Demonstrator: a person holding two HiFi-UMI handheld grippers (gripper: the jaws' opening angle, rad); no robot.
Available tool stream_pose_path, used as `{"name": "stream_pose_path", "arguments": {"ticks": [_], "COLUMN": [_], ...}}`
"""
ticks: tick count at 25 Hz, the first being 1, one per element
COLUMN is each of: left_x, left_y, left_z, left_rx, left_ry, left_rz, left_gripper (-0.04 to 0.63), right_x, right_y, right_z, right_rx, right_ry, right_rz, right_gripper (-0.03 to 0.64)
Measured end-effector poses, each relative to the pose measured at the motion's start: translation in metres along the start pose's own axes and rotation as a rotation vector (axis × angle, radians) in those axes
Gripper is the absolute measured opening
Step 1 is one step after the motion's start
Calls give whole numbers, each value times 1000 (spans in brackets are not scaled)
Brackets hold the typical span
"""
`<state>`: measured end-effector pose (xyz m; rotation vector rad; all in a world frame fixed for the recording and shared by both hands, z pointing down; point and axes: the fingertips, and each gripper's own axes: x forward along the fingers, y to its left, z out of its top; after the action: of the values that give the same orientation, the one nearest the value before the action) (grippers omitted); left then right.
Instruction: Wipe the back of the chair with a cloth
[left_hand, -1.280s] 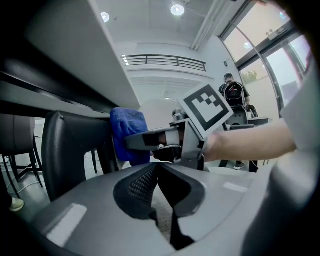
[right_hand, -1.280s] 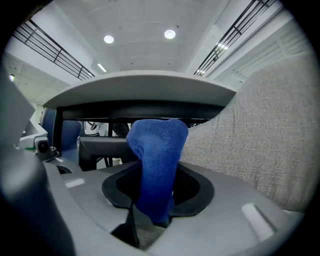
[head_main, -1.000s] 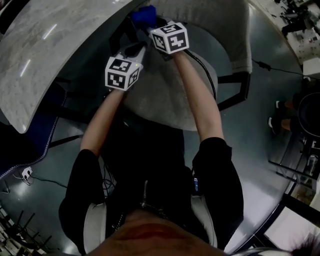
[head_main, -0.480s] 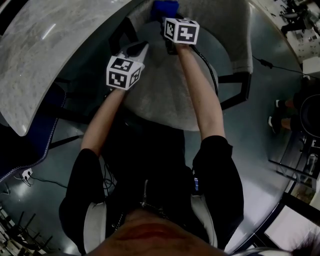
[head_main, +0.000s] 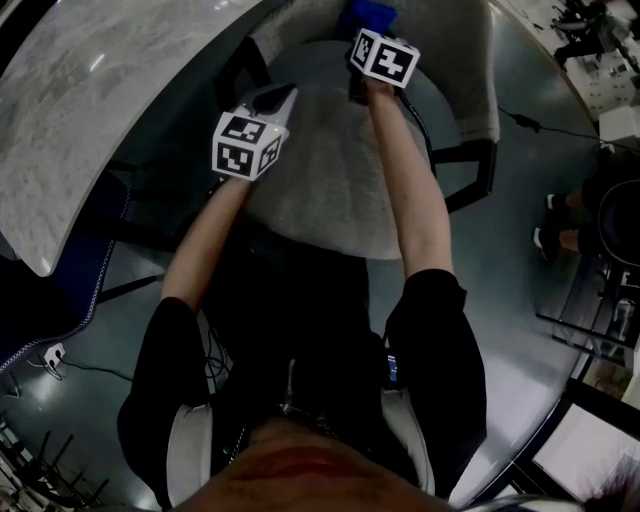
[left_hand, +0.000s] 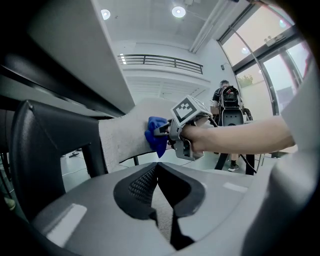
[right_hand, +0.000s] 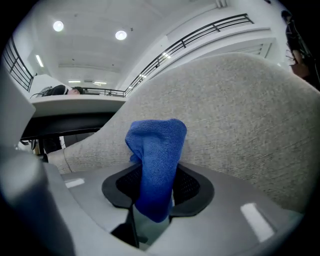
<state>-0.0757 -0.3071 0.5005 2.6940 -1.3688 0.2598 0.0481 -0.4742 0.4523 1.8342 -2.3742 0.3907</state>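
Note:
The chair's curved grey fabric backrest (head_main: 472, 70) wraps round the far side of its round seat (head_main: 320, 190). My right gripper (head_main: 360, 32) is shut on a blue cloth (head_main: 366, 14) and holds it against the inner face of the backrest. In the right gripper view the cloth (right_hand: 155, 147) stands up out of the jaws of the right gripper (right_hand: 154, 174), with the backrest (right_hand: 240, 115) right behind it. My left gripper (head_main: 279, 99) hovers over the seat's left part, shut with nothing in it. From the left gripper view (left_hand: 158, 169) I see the cloth (left_hand: 155, 135) pressed on the backrest (left_hand: 125, 135).
A large pale marbled table (head_main: 90, 110) overhangs the chair at the upper left. Black armrests (head_main: 472, 172) (left_hand: 45, 145) flank the seat. A cable (head_main: 545, 132) runs over the floor at the right, near somebody's feet (head_main: 558, 225). A person (left_hand: 227, 100) stands far behind.
My right gripper has slid the blue cloth to the right and farther along the backrest. My left gripper has stayed in place.

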Motion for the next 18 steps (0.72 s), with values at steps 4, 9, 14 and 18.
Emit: {"name": "stream_pose_path", "arguments": {"ticks": [4,9,14,18], "left_x": [1,7,11,14], "left_y": [-6,-16,-26,-31], "left_z": [3,3,4,6], "left_rx": [0,10,30,33], "left_ry": [-7,-6,1,1], "left_rz": [-17,-41,-63,-74], "left_gripper": [11,11,11,11], "right_x": [-13,-31,-52,-63], "right_y": [-32,-73,-101,-113], "right_z": [1,-5,-11,-11], "right_rx": [61,105,119,136], "right_ry": [-20,-50,-61,-68], "right_rz": [-112,-256,-365,-401], "right_gripper": [146,147,147,147]}}
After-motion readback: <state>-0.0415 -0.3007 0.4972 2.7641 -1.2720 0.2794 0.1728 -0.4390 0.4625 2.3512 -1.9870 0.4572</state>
